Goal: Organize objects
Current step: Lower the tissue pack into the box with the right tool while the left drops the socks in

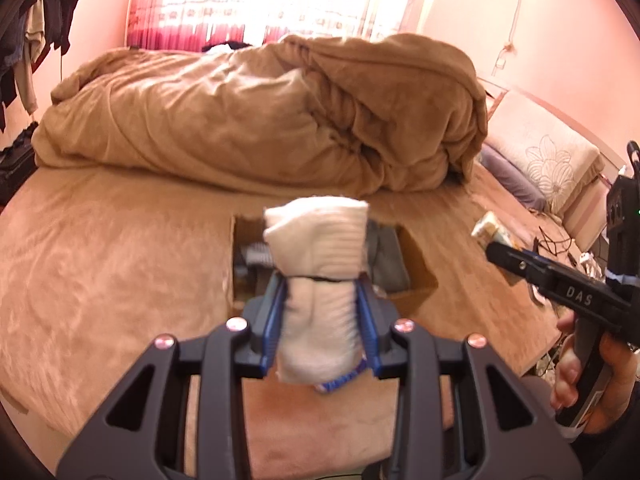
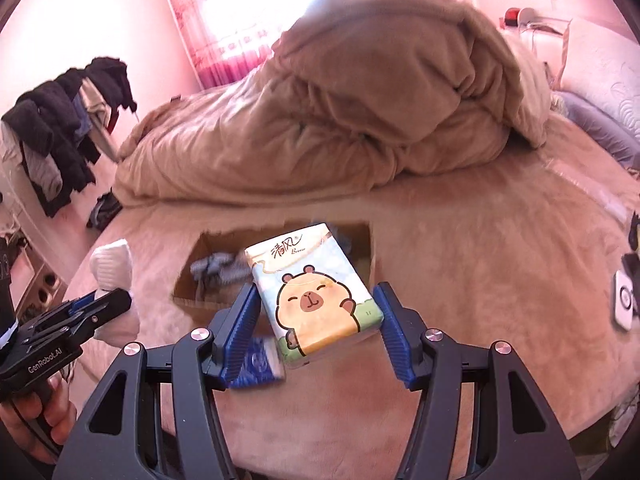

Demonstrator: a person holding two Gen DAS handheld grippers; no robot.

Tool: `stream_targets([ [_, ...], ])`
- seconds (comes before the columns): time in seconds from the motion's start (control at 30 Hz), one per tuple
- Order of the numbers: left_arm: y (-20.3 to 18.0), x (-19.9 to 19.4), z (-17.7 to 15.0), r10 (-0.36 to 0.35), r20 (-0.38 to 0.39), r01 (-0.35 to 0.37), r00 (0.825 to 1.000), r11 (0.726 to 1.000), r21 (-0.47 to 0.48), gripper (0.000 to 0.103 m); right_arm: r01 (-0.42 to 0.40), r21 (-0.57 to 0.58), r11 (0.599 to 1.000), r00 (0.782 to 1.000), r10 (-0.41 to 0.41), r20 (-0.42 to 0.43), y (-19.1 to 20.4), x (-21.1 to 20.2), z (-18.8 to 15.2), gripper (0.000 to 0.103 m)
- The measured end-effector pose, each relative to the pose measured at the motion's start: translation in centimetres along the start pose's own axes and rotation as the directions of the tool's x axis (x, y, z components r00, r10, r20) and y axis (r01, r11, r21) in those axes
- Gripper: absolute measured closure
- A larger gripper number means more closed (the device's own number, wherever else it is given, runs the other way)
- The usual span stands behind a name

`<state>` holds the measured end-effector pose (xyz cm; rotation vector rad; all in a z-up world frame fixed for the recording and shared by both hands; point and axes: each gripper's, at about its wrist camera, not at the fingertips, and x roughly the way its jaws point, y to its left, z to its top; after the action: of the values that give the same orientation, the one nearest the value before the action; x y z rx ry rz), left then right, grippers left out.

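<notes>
Left tool (image 1: 322,320) gripping sock bundle (image 1: 320,280), above box (image 1: 416,264)

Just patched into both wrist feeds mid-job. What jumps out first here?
Each gripper is already loaded: the left gripper clamps a rolled white sock bundle, and the right gripper has a tissue pack with a cartoon capybara between its jaws. Just beyond both, an open cardboard box sits on the tan bed, grey socks inside. Behind it a big brown comforter is heaped up.
</notes>
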<state>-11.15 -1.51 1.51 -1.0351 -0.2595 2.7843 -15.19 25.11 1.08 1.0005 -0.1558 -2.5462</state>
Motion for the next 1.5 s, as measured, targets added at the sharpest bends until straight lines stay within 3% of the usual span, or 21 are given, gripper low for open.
stream_targets([
  [0.23,1.0,2.8,2.5,-0.016,-0.002,0.016,1.0,1.0,0.007,0.068,0.013,0.024,1.0,0.999,-0.014,0.036,-0.2,1.2,2.4,0.041],
  [0.63,2.4,11.8,2.0,-0.033,-0.098,0.032,0.995,0.999,-0.011,0.068,0.039,0.138,0.99,0.997,-0.029,-0.077,-2.8,10.4,1.6,0.041],
  [0.83,2.4,14.5,1.5,-0.048,-0.131,0.047,0.99,0.999,-0.008,0.068,0.023,0.201,0.979,0.995,-0.002,-0.102,-3.3,12.8,0.8,0.038],
  [1.2,1.0,16.5,0.6,-0.066,-0.178,0.065,0.982,0.998,-0.008,0.068,0.127,0.093,0.988,0.986,-0.116,-0.118,-3.6,13.9,0.1,0.035],
  [1.3,1.1,17.1,0.7,-0.045,-0.186,0.044,0.981,0.999,-0.007,0.068,0.114,0.107,0.988,0.984,-0.098,-0.147,-4.7,14.9,-0.8,0.03],
  [1.5,1.3,18.4,1.2,-0.007,-0.221,0.011,0.975,1.0,0.017,0.065,0.089,0.113,0.99,0.989,-0.075,-0.125,-4.9,14.4,-0.7,0.03],
])
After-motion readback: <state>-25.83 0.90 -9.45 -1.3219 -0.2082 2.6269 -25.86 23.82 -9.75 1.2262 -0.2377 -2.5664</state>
